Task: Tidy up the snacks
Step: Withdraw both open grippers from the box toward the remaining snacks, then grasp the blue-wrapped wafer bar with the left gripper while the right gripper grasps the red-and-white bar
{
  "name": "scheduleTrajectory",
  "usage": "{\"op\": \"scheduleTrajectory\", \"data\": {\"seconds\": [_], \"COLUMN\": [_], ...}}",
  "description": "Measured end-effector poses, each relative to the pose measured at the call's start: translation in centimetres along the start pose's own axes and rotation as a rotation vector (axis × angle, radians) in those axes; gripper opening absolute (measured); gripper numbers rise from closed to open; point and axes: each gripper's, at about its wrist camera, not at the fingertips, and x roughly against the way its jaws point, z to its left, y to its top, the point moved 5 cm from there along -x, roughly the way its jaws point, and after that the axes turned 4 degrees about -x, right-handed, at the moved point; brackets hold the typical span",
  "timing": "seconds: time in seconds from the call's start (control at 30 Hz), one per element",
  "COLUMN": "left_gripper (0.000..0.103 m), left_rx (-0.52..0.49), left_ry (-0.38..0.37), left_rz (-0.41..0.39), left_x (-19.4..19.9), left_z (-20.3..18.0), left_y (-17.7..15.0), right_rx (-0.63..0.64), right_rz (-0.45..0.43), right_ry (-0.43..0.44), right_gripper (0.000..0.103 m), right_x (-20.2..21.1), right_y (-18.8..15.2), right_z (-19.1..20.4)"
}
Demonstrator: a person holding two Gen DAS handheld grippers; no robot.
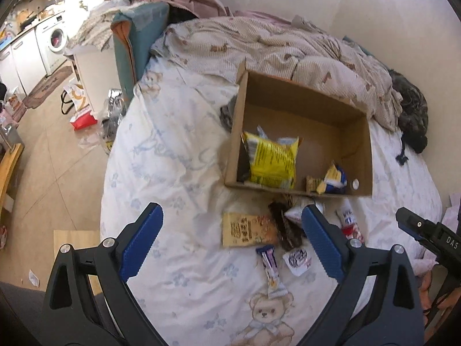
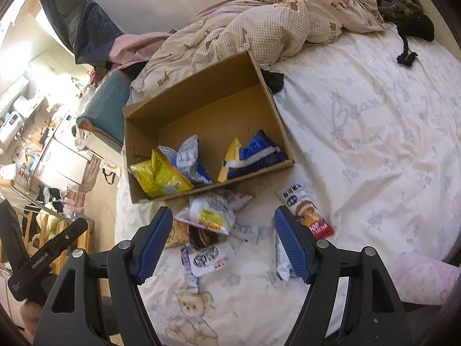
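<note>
An open cardboard box (image 1: 299, 98) (image 2: 201, 98) sits on the bed. It holds a yellow snack bag (image 1: 272, 160) (image 2: 161, 176), a blue and yellow packet (image 1: 334, 180) (image 2: 250, 155) and a blue and white packet (image 2: 188, 155). Loose snacks lie in front of it: a tan packet (image 1: 247, 229), a dark bar (image 1: 285, 227), a white packet with a yellow label (image 2: 211, 214), a red and white bar (image 2: 306, 213) and a purple stick (image 1: 270, 271). My left gripper (image 1: 232, 225) and right gripper (image 2: 223, 226) are open and empty above these snacks.
A rumpled checked duvet (image 1: 288, 46) is piled behind the box. The bed sheet (image 2: 374, 144) has a bear print. The bed's left edge drops to a floor with bags (image 1: 82, 109). A dark garment (image 1: 412, 112) lies at the far right.
</note>
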Motion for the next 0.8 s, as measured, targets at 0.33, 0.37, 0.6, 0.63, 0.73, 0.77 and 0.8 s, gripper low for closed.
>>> {"op": "scheduleTrajectory", "data": {"seconds": [0.33,0.37,0.6,0.63,0.73,0.77,0.8], "left_gripper": [0.102,0.103,0.103,0.103,0.103,0.103,0.103], "left_rx": [-0.011,-0.013,0.052,0.067,0.116,0.133,0.144], "left_ry": [-0.025,-0.011,0.018,0.031,0.072,0.078,0.085], "left_rz": [0.061,0.053,0.147,0.161,0.206,0.223,0.241], "left_x": [-1.5,-1.5,-3.9,-4.3,-5.4,-5.9,-6.3], "left_z": [-1.4,-1.4,0.0,0.2,1.2,1.4,1.6], "left_y": [-1.8,-1.7,-2.7,-3.0,-3.8,-4.1,-4.4], "right_rx": [-0.066,-0.076,-0.167,-0.185,-0.236,-0.24,-0.242], "right_rz": [0.033,0.042,0.122,0.135,0.152,0.155,0.157], "right_ry": [-0.047,-0.057,-0.125,-0.129,-0.108,-0.108,-0.109], "right_gripper": [0.092,0.093,0.094,0.093,0.094,0.094,0.094], "right_x": [-0.1,-0.3,-1.8,-2.0,-2.5,-2.7,-2.9], "right_y": [-1.0,-1.1,-1.7,-1.8,-1.8,-1.7,-1.6], "right_z": [-2.9,-3.3,-6.2,-6.6,-7.1,-7.1,-7.1]}}
